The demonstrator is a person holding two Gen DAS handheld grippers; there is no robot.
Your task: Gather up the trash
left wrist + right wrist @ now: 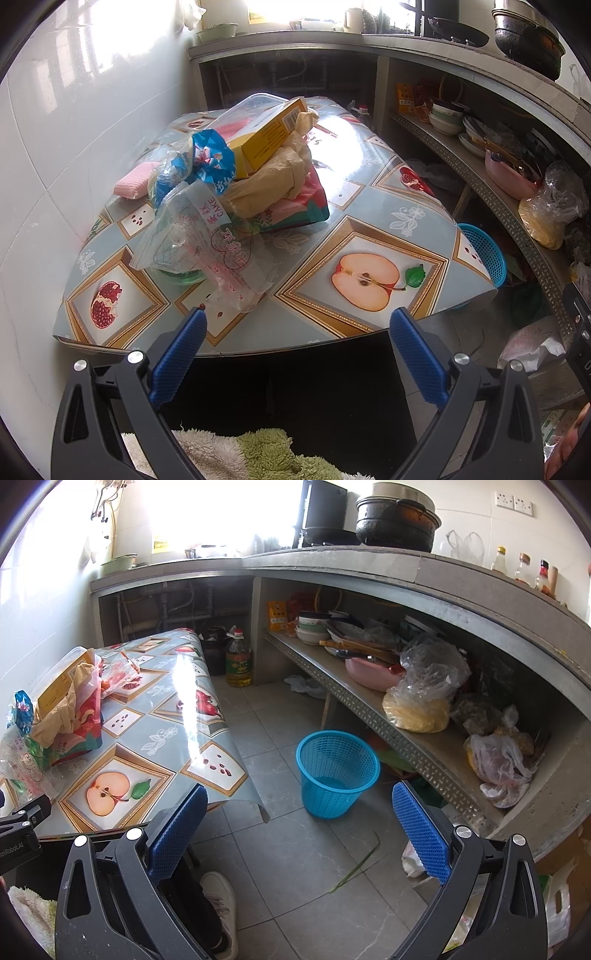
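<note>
Trash pile (236,177) heaped on fruit-print table (369,206); blue basket (337,771) on floor beside table. Left gripper (297,325), right gripper (300,799): jaws wide, empty.

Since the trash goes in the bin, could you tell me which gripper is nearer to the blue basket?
Right. The right gripper hangs open over the floor with the blue basket just ahead; the left gripper, also open, faces the table's wrapper pile.
</note>
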